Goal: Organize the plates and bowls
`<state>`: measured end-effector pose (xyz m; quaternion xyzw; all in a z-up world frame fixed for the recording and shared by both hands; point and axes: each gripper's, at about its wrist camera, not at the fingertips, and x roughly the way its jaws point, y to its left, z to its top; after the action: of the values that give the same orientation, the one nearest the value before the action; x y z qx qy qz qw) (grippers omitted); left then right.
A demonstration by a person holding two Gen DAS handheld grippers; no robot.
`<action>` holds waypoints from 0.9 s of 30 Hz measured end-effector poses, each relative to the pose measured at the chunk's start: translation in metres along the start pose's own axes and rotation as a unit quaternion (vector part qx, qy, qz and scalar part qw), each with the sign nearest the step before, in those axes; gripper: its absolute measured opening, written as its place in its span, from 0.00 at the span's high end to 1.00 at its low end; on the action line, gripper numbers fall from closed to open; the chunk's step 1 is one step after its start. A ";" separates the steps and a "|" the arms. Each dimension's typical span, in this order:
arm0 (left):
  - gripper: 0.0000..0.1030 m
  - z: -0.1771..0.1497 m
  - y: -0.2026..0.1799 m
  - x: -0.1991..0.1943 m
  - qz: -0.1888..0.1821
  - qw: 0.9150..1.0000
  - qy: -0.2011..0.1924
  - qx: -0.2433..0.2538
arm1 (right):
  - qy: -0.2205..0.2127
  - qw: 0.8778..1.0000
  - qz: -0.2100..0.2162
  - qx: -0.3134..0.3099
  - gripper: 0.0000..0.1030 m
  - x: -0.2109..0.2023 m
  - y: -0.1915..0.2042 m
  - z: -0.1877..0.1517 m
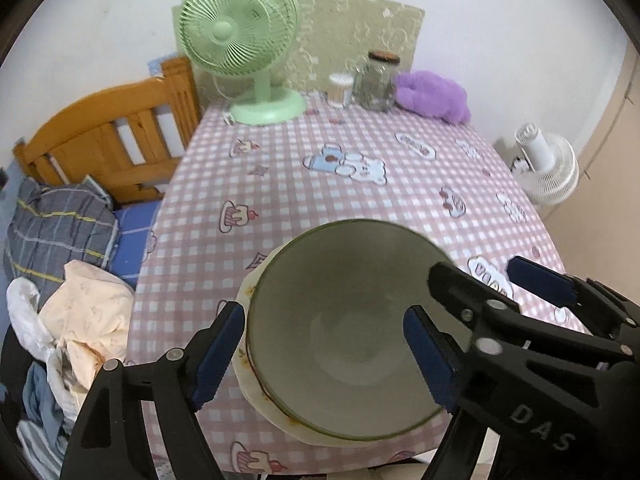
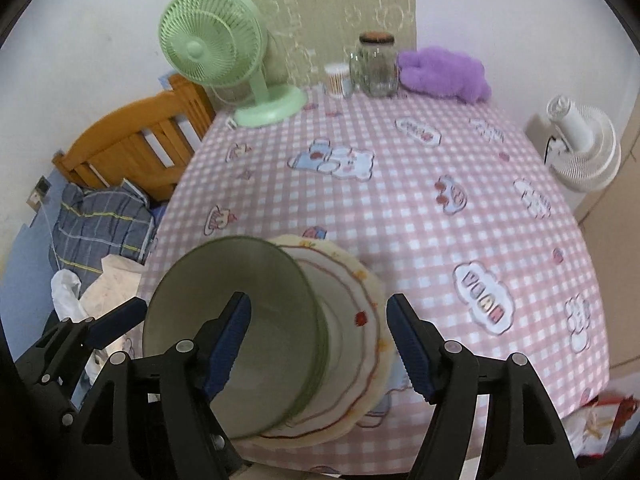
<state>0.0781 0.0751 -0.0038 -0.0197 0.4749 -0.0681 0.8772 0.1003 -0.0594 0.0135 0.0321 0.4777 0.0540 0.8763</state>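
Two open claws, left claw point(image 1: 320, 352) around green bowl point(image 1: 344, 332) on plate point(image 2: 360, 320)

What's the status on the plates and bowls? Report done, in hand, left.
Done: the green bowl sits on the cream plate near the table's front edge. In hand: the left gripper and right gripper straddle that stack, jaws open, with no clear grip. Left: probably moving the stack; no other dishes show.

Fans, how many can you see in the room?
2. The mint-green plastic desk fan stands at the far left of the checked tablecloth; the white round fan sits beyond the table's right edge. None else shows.
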 end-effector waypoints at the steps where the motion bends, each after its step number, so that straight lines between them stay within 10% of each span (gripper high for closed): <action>1: 0.19 -0.001 -0.003 -0.005 0.004 1.000 -0.011 -0.006 | -0.007 1.000 0.002 -0.002 0.25 -0.005 -0.004 0.000; 27: 0.06 -0.099 -0.068 -0.042 0.041 0.984 -0.164 -0.058 | -0.154 0.986 -0.037 -0.045 0.15 -0.077 -0.122 -0.099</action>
<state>-0.0342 0.0167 -0.0161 -0.0623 0.3277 -0.0003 0.9427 -0.0166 -0.1896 0.0107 -0.0174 0.3346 0.0378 0.9414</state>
